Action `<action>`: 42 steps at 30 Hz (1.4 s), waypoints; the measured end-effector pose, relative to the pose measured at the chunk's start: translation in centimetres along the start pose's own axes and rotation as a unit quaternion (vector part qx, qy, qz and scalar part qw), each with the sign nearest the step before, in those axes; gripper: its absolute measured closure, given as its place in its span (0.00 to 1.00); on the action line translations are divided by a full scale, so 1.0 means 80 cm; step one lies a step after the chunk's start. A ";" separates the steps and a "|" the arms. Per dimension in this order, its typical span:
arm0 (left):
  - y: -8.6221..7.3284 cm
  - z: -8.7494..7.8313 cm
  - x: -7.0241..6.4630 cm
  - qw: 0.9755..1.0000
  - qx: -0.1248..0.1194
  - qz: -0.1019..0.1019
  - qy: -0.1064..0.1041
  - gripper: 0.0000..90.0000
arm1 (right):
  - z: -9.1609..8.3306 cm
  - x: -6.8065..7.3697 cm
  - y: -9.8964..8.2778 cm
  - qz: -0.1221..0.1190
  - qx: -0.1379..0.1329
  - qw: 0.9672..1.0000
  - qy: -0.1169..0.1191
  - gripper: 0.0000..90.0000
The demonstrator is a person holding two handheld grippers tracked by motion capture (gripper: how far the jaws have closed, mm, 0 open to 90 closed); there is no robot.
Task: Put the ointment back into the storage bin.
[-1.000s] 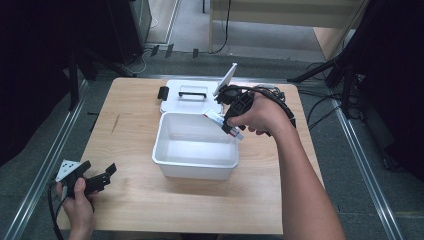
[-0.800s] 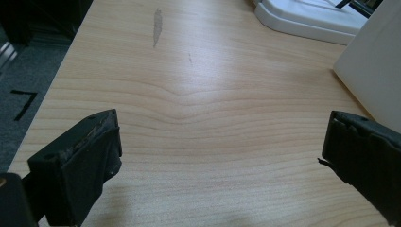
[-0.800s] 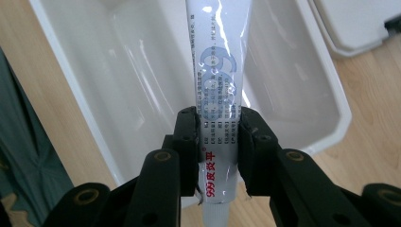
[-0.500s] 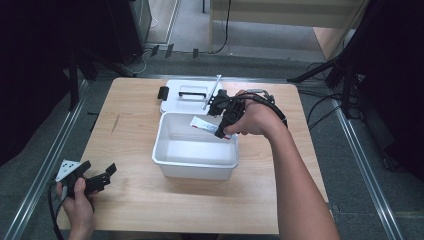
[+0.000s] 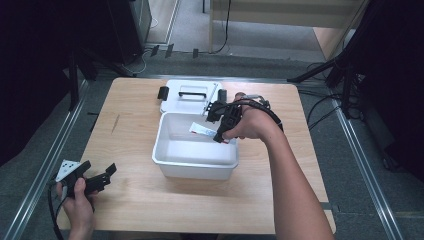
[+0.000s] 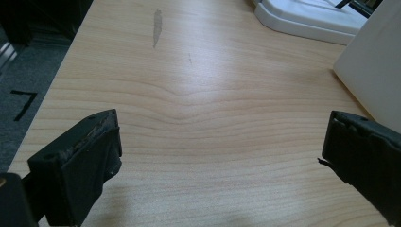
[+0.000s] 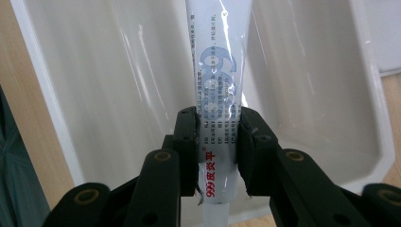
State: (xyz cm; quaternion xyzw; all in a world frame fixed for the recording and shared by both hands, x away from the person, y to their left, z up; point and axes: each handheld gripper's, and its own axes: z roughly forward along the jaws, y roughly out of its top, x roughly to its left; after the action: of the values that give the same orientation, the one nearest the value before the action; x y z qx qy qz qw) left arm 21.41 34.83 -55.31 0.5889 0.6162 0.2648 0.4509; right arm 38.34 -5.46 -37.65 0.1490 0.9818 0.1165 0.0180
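Since a second ago the right gripper (image 5: 220, 131) has come down from above the far rim of the white bin (image 5: 172, 159) into its mouth, carrying the tube (image 5: 204, 130) with it, and the tube has swung from pointing up and away to lying nearly level over the bin's inside; the left gripper (image 5: 95, 180) has kept its place at the near left corner of the desk (image 5: 130, 195). In the right gripper view the jaws are clamped on the tube (image 7: 216, 109) close to its lower end, where red print shows, with the rest of its length running straight out from them over the bin's white floor (image 7: 302, 118). From above, its long axis lies roughly left to right, free end toward the left wall. It looks to be a light, soft-walled ointment tube with a glossy skin, so it should squash and may slip under a hard pinch; across the flat faces, near the stiffer end, is the sensible hold, as now. The left jaws stand wide apart over bare wood (image 6: 208, 118), holding nothing. Behind the bin lies its white lid (image 5: 185, 95), handle up.
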 end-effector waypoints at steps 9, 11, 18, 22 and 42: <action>0.000 0.000 0.000 1.000 0.000 0.000 0.000 0.00 | 0.015 0.001 -0.002 -0.006 0.006 1.000 0.006 0.80; 0.000 0.000 0.000 1.000 0.000 0.000 0.001 0.00 | 0.020 0.002 -0.003 -0.006 0.014 1.000 0.006 0.80; 0.000 0.000 0.000 1.000 0.000 0.001 0.001 0.00 | 0.035 0.003 -0.006 -0.011 0.020 1.000 0.013 0.80; 0.000 0.000 0.000 1.000 0.000 0.001 0.001 0.00 | 0.043 0.005 -0.006 -0.010 0.026 1.000 0.016 0.80; 0.000 0.000 0.000 1.000 0.002 0.001 0.001 0.00 | 0.077 0.011 -0.005 -0.009 0.061 0.998 0.022 0.80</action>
State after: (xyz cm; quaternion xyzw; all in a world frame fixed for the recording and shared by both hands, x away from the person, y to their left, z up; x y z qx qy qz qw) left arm 21.39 34.82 -55.30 0.5903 0.6163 0.2650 0.4489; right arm 37.83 -4.23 -43.73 0.1383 0.9885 0.0592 -0.0122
